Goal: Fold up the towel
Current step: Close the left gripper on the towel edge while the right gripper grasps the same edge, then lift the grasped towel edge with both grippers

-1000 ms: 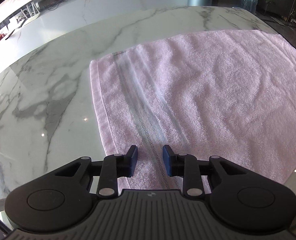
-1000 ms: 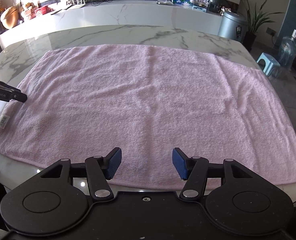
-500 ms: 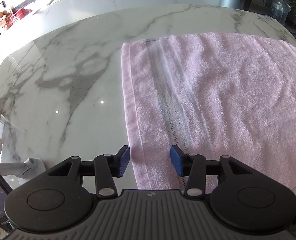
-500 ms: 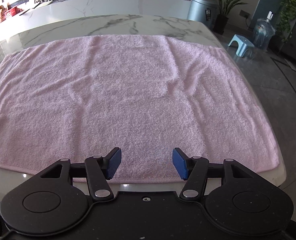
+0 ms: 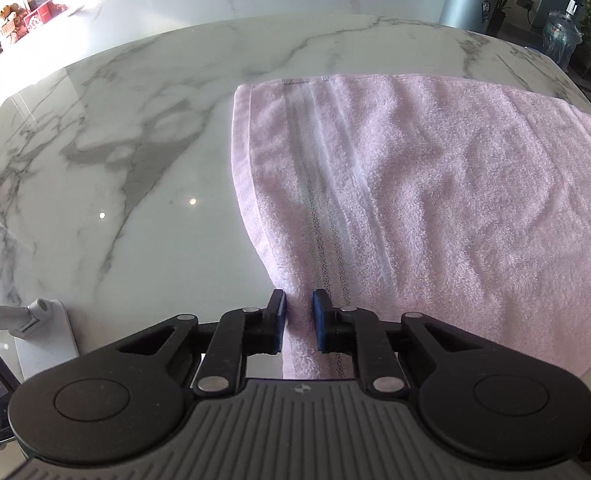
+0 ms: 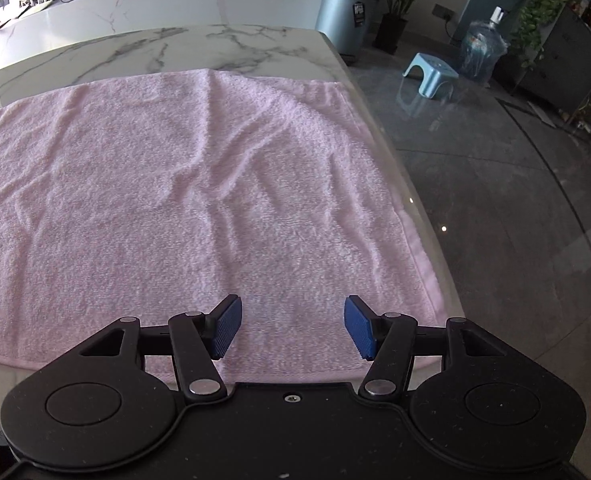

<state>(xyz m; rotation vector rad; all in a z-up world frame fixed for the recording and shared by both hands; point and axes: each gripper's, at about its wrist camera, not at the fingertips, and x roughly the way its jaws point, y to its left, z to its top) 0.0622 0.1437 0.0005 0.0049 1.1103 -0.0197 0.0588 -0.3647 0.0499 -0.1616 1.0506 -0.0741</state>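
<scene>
Left wrist: tool (image 5: 298, 322) pinching towel (image 5: 435, 200) edge beside bare marble (image 5: 135, 160).

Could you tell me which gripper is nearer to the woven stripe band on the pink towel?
Left. The left gripper is shut on the towel right beside the stripe band. The right gripper hangs open over the plain end, where no band shows.
</scene>
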